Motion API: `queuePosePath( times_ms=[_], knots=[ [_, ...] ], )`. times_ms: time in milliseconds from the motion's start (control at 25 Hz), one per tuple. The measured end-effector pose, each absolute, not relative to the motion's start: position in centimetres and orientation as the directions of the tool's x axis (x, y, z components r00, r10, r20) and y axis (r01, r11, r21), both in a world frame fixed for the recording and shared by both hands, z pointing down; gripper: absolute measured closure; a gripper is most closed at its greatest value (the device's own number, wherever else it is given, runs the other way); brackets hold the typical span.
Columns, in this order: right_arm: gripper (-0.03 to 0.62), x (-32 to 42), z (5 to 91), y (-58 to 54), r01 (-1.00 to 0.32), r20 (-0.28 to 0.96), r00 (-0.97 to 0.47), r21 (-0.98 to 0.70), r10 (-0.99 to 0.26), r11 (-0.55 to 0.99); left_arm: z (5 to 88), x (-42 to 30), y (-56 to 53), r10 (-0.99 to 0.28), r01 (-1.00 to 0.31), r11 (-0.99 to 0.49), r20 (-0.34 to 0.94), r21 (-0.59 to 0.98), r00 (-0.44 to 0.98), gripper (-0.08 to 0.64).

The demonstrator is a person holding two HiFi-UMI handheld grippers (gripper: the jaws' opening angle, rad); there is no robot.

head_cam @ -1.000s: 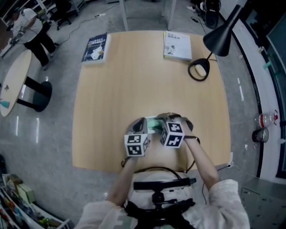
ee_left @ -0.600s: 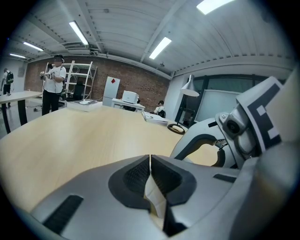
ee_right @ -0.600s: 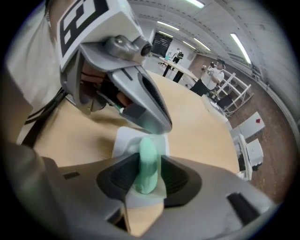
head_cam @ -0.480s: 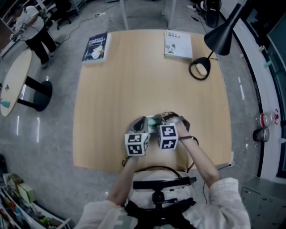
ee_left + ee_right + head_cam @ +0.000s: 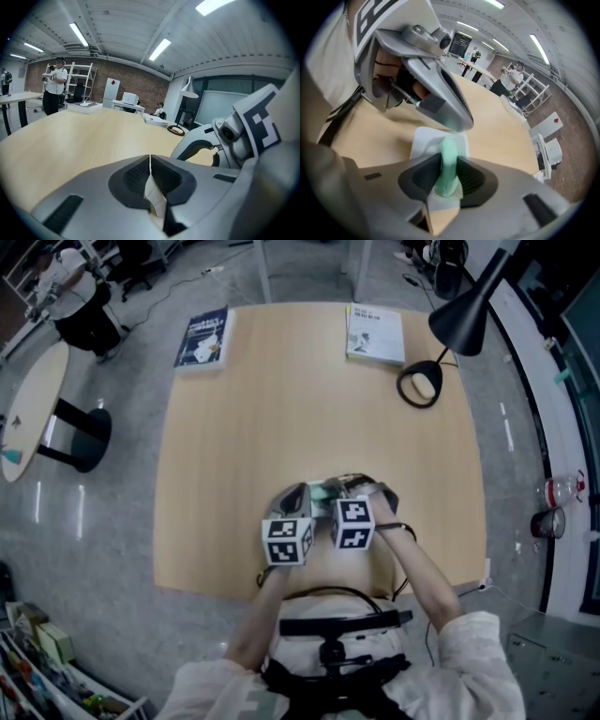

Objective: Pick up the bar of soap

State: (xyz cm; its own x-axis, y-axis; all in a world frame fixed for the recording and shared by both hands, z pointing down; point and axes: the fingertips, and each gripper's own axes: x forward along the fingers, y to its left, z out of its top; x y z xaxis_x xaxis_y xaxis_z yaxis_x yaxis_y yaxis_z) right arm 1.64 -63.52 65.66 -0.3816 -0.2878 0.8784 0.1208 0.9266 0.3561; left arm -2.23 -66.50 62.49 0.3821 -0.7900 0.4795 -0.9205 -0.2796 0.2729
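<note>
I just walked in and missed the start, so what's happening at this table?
A person at the near edge of the wooden table works a handheld gripper in each hand. The right gripper is closing its jaws on the green bar of soap, which sits between them. The left gripper is shut on a thin white sheet.

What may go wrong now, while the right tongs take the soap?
1. The right tongs are closing on the pale green bar of soap; a smooth bar may slip out.
2. The left tongs, shut on a thin white sheet, sit very close; the two may collide.
</note>
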Motion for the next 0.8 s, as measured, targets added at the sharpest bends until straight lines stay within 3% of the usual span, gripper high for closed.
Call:
queuePosePath(
  times_ms=[600, 800],
  knots=[
    [0.472, 3.4, 60.7, -65.1, -0.202, 0.771, -0.517, 0.311, -0.371, 0.929, 59.8, -2.1, -66.0, -0.82, -0.918, -0.296, 0.423, 0.263, 0.386, 0.545],
    [0.472, 3.7, 57.6, -66.0, -0.43, 0.65, -0.609, 0.213, -0.455, 0.878, 58.5, -2.2, -66.1, -0.835, -0.921, -0.305, 0.396, 0.244, 0.381, 0.545]
  ],
)
